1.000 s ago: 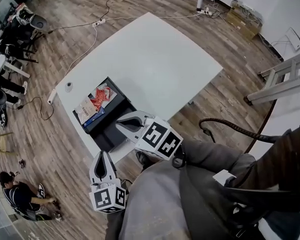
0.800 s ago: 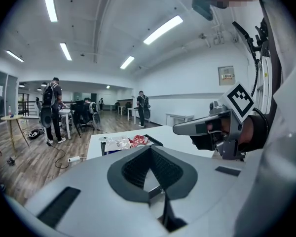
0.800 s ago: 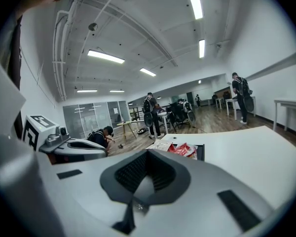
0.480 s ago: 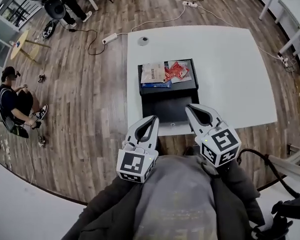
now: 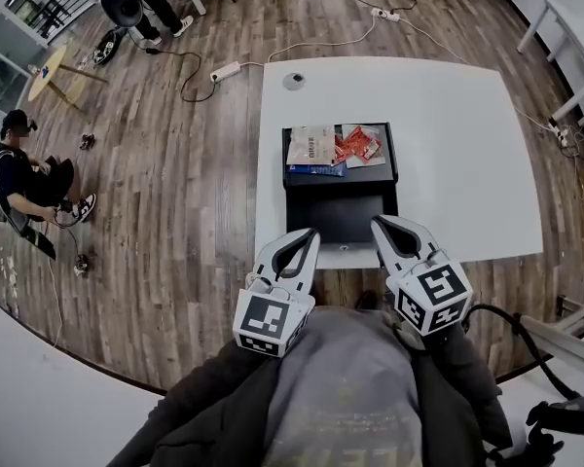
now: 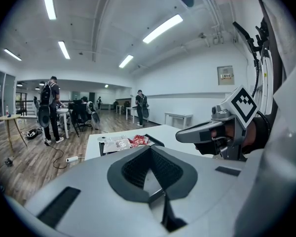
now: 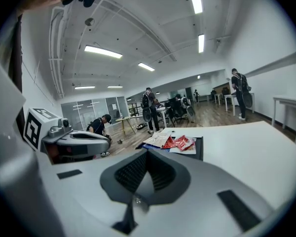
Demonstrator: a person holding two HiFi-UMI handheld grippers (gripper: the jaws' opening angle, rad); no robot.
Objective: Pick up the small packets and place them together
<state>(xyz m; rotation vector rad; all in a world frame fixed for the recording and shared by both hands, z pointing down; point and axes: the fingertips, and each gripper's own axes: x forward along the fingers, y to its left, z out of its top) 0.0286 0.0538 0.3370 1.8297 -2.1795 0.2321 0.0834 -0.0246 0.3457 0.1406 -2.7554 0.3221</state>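
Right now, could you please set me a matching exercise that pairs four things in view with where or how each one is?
Things:
1. red packets
2. blue packet
3. grey disc
4. right gripper

Descriptions:
A. on the bare white table, beyond the black tray
B. shut, nothing between its jaws
C. against the near edge of the pale packet
D. at the tray's far end, right of the pale packet

Pairs: 1-D, 2-C, 3-A, 4-B.

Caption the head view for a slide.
Shut and empty, the left hand-held gripper and right hand-held gripper hover before a black tray of small packets.
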